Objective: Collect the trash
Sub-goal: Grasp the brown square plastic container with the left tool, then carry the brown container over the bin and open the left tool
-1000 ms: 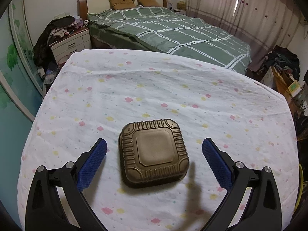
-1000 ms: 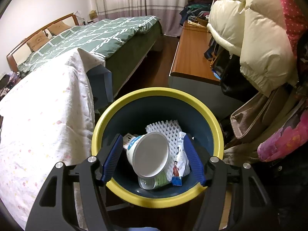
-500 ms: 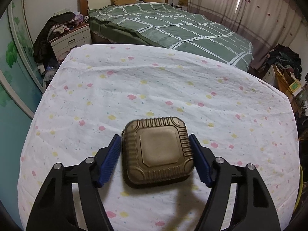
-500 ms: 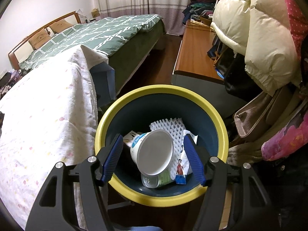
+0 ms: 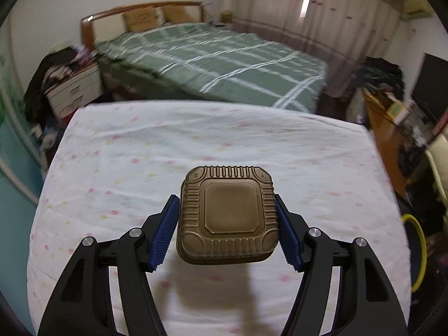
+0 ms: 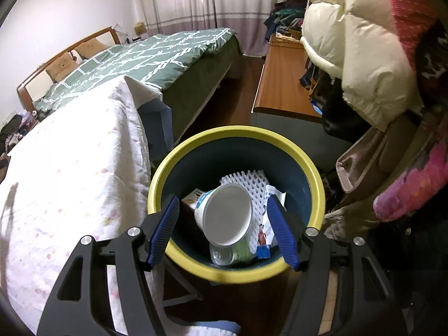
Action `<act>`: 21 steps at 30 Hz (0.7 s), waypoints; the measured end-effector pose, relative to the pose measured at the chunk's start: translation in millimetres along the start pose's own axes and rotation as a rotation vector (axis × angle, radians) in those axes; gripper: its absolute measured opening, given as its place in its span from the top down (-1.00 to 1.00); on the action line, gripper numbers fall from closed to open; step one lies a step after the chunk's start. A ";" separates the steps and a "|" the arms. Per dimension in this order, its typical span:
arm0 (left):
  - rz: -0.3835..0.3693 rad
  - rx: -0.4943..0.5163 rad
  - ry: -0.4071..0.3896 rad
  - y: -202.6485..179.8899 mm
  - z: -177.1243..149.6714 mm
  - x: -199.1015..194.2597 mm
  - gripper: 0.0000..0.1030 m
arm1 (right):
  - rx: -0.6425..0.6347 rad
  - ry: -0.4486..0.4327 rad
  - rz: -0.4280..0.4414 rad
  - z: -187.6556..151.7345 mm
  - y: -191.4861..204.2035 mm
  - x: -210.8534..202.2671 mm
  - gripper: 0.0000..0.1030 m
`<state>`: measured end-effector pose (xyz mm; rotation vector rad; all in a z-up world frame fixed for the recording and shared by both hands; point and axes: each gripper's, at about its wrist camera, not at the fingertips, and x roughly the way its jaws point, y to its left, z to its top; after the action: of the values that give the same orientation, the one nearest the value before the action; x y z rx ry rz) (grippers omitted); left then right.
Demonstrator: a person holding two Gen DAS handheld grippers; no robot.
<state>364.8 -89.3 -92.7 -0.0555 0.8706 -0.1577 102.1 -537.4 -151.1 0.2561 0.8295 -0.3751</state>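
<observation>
Over the white dotted sheet (image 5: 117,173), the left gripper (image 5: 227,224) clamps the brown ribbed container (image 5: 228,215) by its sides, lifted clear above its shadow. To the right, the right gripper (image 6: 224,225) hangs spread and empty over the yellow-rimmed bin (image 6: 310,168) holding a white cup (image 6: 225,214).

Materials and surface finishes on the table and in the bin.
The container (image 5: 228,214) is ribbed, bronze-coloured plastic with a dull sheen; the gripper pads (image 5: 164,233) are blue, finely ridged and matt, on smooth black plastic arms with bright metal screws. The tablecloth (image 5: 196,145) is soft, matt printed cloth. The bin (image 6: 315,179) has a smooth, slightly glossy yellow plastic rim; within lie a smooth white cup (image 6: 228,214) and white foam netting (image 6: 246,180). The cabinet top (image 6: 280,84) is polished wood.
</observation>
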 end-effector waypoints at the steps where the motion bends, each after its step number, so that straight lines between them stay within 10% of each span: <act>1: -0.018 0.023 -0.011 -12.7 -0.8 -7.3 -0.27 | 0.006 -0.006 0.004 -3.2 -2.3 -5.3 -0.20; 21: -0.498 0.537 0.112 -379.2 -87.3 -38.2 -0.27 | 0.175 -0.083 -0.012 -64.4 -98.2 -89.3 -0.21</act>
<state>230.1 -456.1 -77.2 0.2431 0.8891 -0.8624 -37.1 -582.8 -132.9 0.3954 0.7177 -0.4678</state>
